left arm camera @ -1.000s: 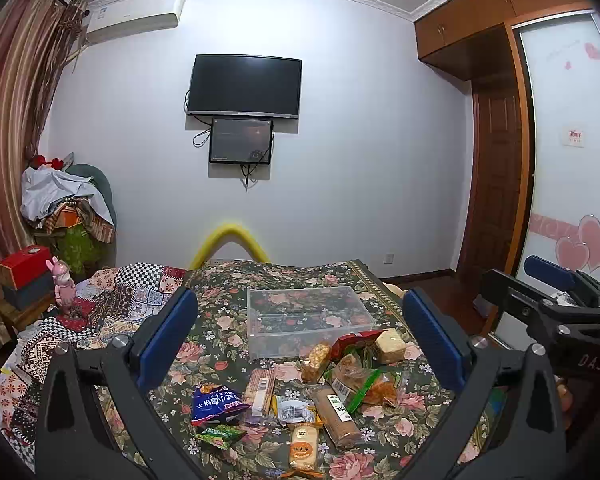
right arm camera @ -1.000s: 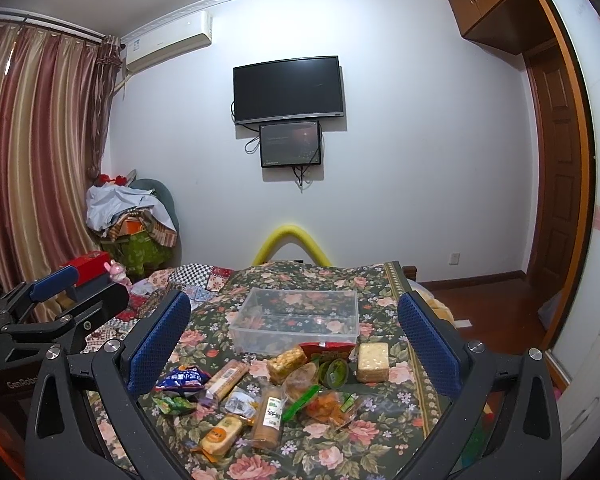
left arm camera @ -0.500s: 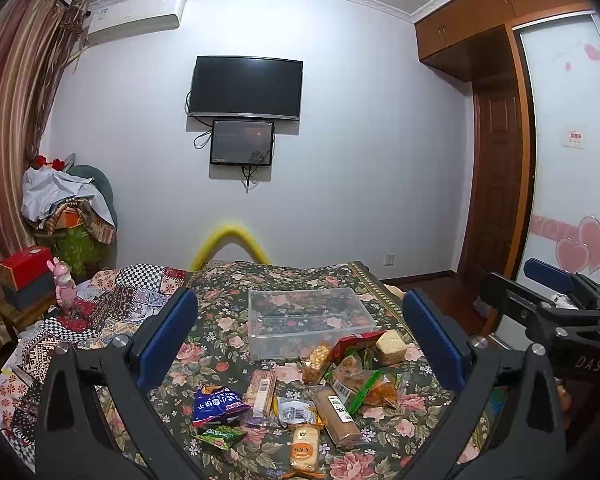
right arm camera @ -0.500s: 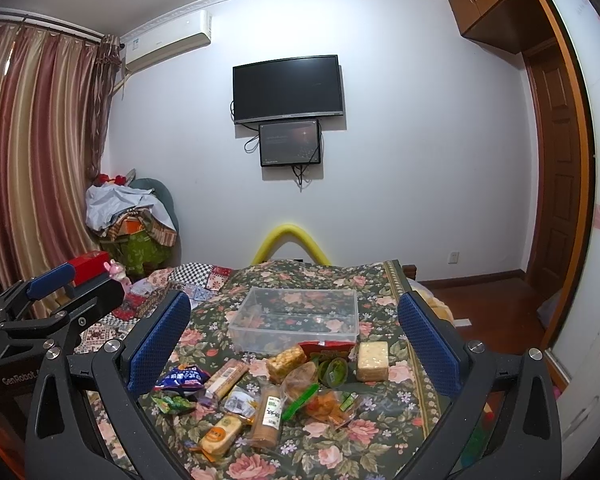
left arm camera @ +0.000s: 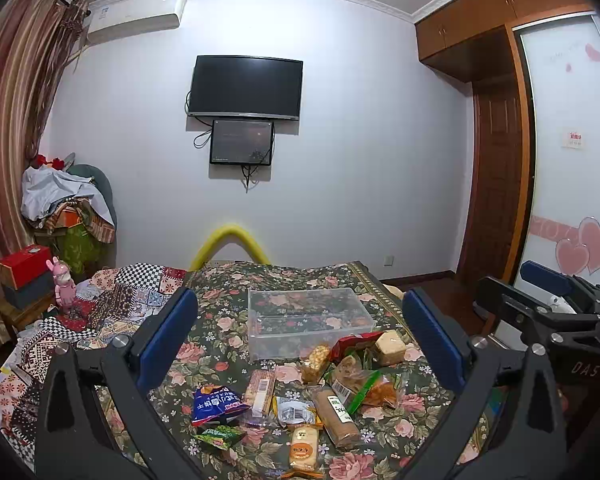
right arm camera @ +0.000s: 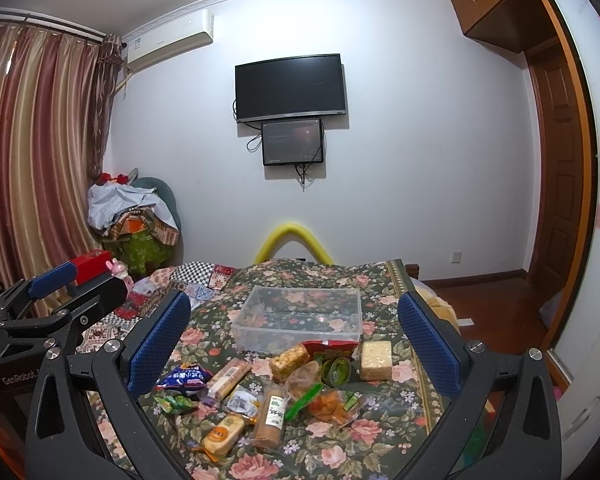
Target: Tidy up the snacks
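A clear plastic box (left arm camera: pixel 308 322) (right arm camera: pixel 300 322) stands empty on the floral cloth (left arm camera: pixel 220 332). In front of it lie several snacks: a blue bag (left arm camera: pixel 216 398) (right arm camera: pixel 182 378), a brown biscuit roll (left arm camera: pixel 336 412) (right arm camera: pixel 272 412), an orange round-cake pack (left arm camera: pixel 303 446) (right arm camera: pixel 223 434), a pale cracker block (left arm camera: pixel 390 347) (right arm camera: pixel 375 359) and a red pack (right arm camera: pixel 331 346). My left gripper (left arm camera: pixel 300 340) is open and empty, above the near snacks. My right gripper (right arm camera: pixel 294 344) is open and empty too. Each gripper shows at the edge of the other's view.
A patchwork quilt (left arm camera: pixel 112 304) lies left of the cloth. A pink doll (left arm camera: pixel 63 286) and a red box (left arm camera: pixel 24 264) sit at far left. A yellow foam arch (left arm camera: pixel 230 242) stands behind the table. A wooden door (left arm camera: pixel 496 200) is at right.
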{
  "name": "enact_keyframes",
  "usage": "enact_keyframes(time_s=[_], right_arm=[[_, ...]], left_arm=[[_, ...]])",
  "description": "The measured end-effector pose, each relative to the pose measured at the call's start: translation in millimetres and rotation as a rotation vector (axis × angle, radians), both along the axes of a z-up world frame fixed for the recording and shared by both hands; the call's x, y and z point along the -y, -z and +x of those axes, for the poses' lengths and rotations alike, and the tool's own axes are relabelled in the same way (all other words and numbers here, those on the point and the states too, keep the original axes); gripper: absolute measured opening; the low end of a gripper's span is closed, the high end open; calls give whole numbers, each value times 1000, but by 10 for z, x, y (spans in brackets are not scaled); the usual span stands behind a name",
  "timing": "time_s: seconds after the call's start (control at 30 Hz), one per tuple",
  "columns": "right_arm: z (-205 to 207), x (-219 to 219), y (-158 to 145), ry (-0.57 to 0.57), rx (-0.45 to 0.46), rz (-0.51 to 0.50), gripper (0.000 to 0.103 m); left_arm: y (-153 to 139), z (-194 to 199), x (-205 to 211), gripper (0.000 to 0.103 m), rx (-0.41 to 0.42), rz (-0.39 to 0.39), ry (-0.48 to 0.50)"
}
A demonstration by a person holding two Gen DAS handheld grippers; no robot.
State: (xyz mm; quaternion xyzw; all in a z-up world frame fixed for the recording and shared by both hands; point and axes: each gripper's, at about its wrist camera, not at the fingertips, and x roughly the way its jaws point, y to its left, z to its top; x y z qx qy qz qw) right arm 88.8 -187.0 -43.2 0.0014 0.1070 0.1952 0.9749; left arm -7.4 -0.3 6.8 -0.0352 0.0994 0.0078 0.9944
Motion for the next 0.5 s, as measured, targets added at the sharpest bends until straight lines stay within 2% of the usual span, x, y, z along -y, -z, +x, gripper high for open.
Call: enact_keyframes(time_s=[0.27, 0.5], right_arm=[[101, -13, 80, -7, -27, -7, 103], [331, -40, 277, 18, -84, -53, 103]], left_arm=[[87, 91, -32, 103, -22, 3, -8], [381, 317, -191, 103, -114, -1, -17]])
